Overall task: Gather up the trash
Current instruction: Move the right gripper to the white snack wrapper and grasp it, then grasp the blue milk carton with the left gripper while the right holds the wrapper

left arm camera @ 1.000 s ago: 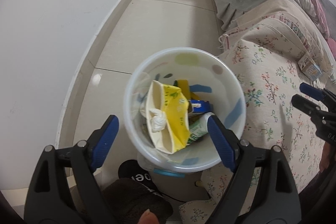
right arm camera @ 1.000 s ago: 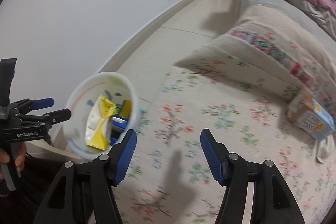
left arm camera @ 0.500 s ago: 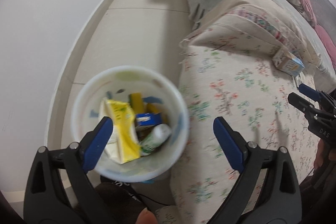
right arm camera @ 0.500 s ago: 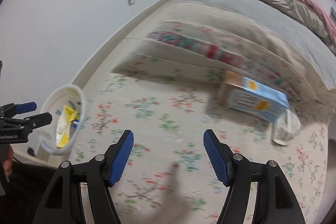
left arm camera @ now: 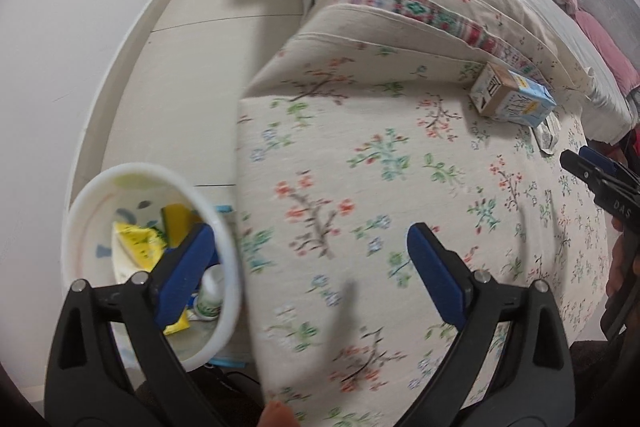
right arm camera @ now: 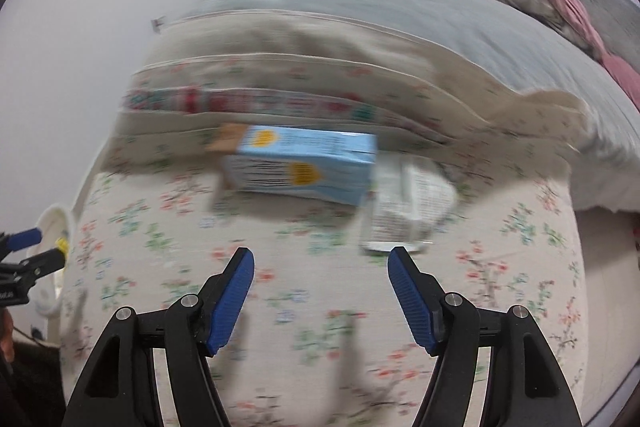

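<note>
Floral woven bedcover [right arm camera: 280,307], rectangular blue carton [right arm camera: 308,167], round white bin [left arm camera: 100,195]

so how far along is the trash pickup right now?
Done: the white plastic bin on the floor already holds a yellow wrapper and a small bottle. In hand: nothing; the left hand-held gripper and right hand-held gripper are both open and empty above the floral bedspread. Left: the light blue carton and the crumpled clear wrapper beside it.
</note>
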`<state>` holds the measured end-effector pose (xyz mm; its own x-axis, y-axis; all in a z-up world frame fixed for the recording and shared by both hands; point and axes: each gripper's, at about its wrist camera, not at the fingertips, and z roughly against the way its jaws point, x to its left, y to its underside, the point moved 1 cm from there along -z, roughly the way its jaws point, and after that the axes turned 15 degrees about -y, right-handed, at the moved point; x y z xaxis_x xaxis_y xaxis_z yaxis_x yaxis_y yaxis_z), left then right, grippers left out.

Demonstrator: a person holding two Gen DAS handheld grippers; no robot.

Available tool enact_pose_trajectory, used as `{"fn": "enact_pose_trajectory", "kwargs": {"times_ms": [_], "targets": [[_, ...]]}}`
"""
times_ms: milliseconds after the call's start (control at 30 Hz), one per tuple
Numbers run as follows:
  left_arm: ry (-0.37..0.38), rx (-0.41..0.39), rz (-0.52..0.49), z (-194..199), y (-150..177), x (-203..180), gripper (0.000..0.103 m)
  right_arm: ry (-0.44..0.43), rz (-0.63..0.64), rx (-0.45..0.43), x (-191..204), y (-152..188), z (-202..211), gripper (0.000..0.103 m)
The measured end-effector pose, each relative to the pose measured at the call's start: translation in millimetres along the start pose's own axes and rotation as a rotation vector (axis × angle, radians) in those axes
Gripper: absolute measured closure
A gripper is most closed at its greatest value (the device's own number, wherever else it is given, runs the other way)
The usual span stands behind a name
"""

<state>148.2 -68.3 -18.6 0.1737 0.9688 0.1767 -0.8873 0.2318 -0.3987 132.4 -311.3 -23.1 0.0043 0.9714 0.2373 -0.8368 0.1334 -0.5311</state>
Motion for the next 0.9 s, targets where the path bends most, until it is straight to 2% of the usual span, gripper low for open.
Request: {"fn": "enact_pose_trajectory", "kwargs": {"times_ms": [333, 667, 900], "targets": [[0.061, -0.028, -0.035, -6.8, -34.6, -40.7, 0.006, 0.024, -0.101, 0.028, -48.8, -14.4, -23.1, 0.032], [0.069, -0.025, -0.067, -14.6, -48.4, -58.6, 0.006, 0.032, -0.159, 0.076, -76.2, -29.7, -60.1, 0.032], [0.071, -0.017, -0.071, -18.8, -50.3, -61.9, 0.006, 0.067, -0.106, 0.062, -73.7, -39.4, -74.1, 0.030]]}}
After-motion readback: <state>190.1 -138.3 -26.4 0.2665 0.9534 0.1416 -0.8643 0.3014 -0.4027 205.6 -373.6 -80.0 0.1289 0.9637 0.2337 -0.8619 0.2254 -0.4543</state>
